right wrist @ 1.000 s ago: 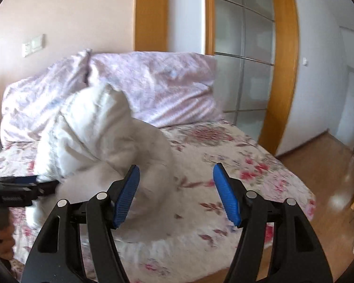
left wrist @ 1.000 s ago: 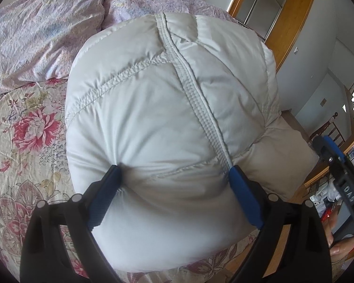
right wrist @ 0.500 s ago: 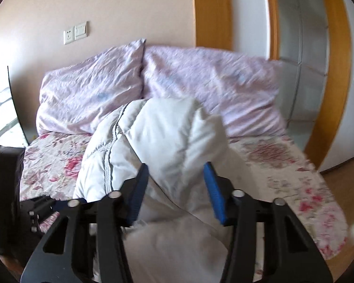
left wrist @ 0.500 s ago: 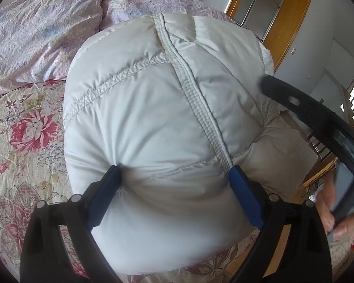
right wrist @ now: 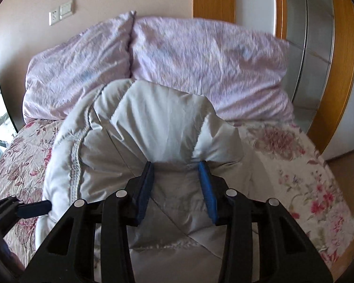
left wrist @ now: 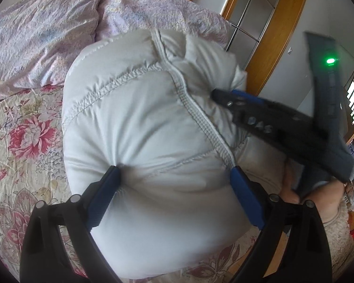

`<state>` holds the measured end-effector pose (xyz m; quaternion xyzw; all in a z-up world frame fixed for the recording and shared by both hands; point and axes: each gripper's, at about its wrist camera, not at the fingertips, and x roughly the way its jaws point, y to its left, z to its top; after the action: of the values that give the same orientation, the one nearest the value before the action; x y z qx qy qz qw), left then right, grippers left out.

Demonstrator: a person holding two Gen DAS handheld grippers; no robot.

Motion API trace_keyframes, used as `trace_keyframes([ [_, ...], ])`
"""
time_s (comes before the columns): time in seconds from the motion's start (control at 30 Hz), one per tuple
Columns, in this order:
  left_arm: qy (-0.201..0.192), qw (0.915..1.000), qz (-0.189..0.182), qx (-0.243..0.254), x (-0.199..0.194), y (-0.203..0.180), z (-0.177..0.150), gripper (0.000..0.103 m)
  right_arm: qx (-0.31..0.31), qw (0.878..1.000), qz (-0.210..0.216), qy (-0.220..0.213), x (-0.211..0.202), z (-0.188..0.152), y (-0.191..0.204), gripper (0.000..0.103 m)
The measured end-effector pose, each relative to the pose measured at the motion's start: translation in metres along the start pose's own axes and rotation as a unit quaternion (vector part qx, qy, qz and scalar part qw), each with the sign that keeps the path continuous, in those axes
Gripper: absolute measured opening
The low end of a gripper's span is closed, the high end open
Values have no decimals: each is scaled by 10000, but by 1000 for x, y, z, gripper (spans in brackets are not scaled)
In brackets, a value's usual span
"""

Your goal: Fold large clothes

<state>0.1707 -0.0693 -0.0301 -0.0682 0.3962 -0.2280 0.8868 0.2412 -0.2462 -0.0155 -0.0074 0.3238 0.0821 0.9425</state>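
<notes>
Our left gripper [left wrist: 174, 181] is clamped wide on the puffy white jacket [left wrist: 141, 122] above the bed [left wrist: 16, 146]. Our right gripper [right wrist: 177, 165] has its jaws closing, pinching a fold of it.

Home bedroom: floral bedspread [right wrist: 306, 184] w/ two lilac pillows [right wrist: 200, 66] at its head, wood-framed glass door [right wrist: 318, 47] right of the pillows.

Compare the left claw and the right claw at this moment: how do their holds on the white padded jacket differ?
The left claw stands wide, squeezing a thick bulge of the white padded jacket; the right claw is narrower and still closing around a smaller fold. The left grips near the ribbed seam, the right a smooth panel. Both have blue pads and jacket between them.
</notes>
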Motion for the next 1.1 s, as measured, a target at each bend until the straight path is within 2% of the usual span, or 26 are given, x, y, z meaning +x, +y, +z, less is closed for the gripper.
trace_keyframes([
  [0.23,-104,9999,12,120,0,-3,4,93,234,9990,216,325,29,-9,-19,40],
  [0.4,-197,9998,51,5,-9,3,16,92,232,9991,190,304,38,-21,-25,40],
  [0.6,-354,9984,389,-206,-9,25,42,92,335,9988,229,272,43,-30,-30,40],
  [0.73,-447,9960,765,-90,-5,31,53,92,340,9987,246,285,45,-30,-31,41],
  [0.9,-258,9944,1022,-78,14,40,59,92,355,9986,263,274,47,-31,-31,41],
  [1.1,-132,9953,943,-185,36,48,57,94,365,9986,269,282,51,-32,-32,41],
])
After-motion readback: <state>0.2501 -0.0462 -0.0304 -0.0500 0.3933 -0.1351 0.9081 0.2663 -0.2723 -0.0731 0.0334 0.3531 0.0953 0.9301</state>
